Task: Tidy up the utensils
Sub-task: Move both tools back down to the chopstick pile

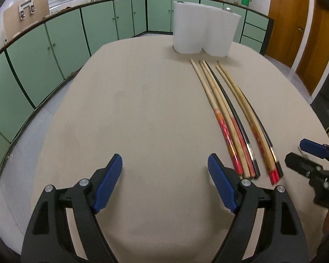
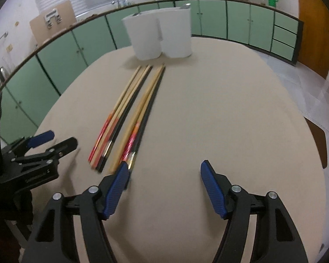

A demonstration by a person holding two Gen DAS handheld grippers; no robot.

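We see the left gripper [image 1: 165, 168] low over the beige table [image 1: 131, 114], its two blue pads spread wide with only bare cloth between them. The right gripper [image 2: 164, 175] is likewise spread, nothing between its pads; in its own view the left pad [image 2: 117, 188] overlaps the near ends of the chopsticks [image 2: 129, 118], and we cannot tell whether it touches them or merely hangs above. The chopsticks lie in two loose bundles side by side on the table, running from near to far, a left group of about four and a right group of about three. Exact count is uncertain, since sticks overlap and the near ends are smeared by motion blur in both views. Near ends carry red and orange bands plus one or two black sticks; the pattern is not legible. Beyond their far tips stands a white double container [image 1: 205, 29], two joined cylinders, upright near the far edge of the table; its inside is hidden from both cameras. From the left view only the tip of the right gripper shows at the right edge, the rest cut off. Green cabinets [image 1: 54, 46] line the far wall; items on the counter are too small to identify.
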